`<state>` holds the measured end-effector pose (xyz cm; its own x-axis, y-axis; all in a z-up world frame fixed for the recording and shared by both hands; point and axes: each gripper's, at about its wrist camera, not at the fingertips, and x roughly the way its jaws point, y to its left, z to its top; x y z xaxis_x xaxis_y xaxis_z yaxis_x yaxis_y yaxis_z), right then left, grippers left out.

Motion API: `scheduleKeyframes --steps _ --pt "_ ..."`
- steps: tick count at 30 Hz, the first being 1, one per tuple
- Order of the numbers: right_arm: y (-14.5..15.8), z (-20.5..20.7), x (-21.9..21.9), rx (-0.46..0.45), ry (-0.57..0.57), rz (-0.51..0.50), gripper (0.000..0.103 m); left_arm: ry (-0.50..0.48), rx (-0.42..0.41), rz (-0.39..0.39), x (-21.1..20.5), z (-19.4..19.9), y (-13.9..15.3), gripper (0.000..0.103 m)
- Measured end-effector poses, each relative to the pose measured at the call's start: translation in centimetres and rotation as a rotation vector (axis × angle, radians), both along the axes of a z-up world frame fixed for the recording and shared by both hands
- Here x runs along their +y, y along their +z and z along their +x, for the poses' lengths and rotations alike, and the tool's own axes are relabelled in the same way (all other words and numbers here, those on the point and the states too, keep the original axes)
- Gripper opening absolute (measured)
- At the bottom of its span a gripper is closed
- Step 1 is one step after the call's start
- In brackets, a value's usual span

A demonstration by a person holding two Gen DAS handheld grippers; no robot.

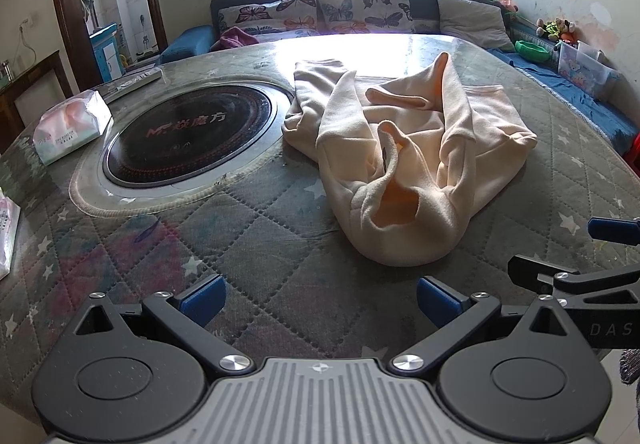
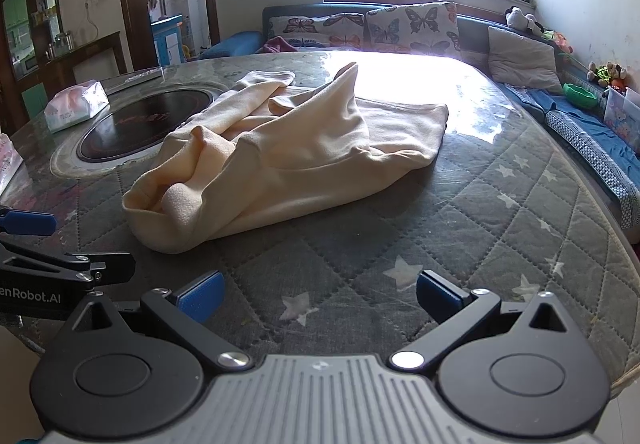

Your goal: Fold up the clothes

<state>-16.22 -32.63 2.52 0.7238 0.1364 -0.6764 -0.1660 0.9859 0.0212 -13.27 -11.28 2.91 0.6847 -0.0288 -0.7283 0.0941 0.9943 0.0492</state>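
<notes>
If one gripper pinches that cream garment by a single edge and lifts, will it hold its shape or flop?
The cream garment lies rumpled with soft folds and a drooping sleeve, so it would probably sag and unfold. Its fleecy surface suggests the blue pads would grip well. The glossy table cover may let it slide if pushed.

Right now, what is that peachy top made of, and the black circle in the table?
The peach sweatshirt looks like soft fleecy knit: matte, fuzzy inside, floppy folds. The black cooktop looks like smooth glass or ceramic: it is shiny and reflects light. I can't be certain of either.
</notes>
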Motion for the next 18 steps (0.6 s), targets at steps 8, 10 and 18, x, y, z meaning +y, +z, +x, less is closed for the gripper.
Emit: scheduleKeyframes --steps 8,10,18 --pt "-0.2 0.4 0.0 0.007 -0.004 0.001 0.103 -0.008 0.002 -0.002 -0.1 0.3 0.1 0.103" --pt "-0.2 0.5 0.0 0.011 -0.003 0.000 0.103 -0.010 0.004 -0.004 -0.1 0.4 0.2 0.103" --pt "-0.2 1.2 0.2 0.019 0.003 0.003 0.103 -0.009 0.008 -0.009 0.0 1.1 0.4 0.103"
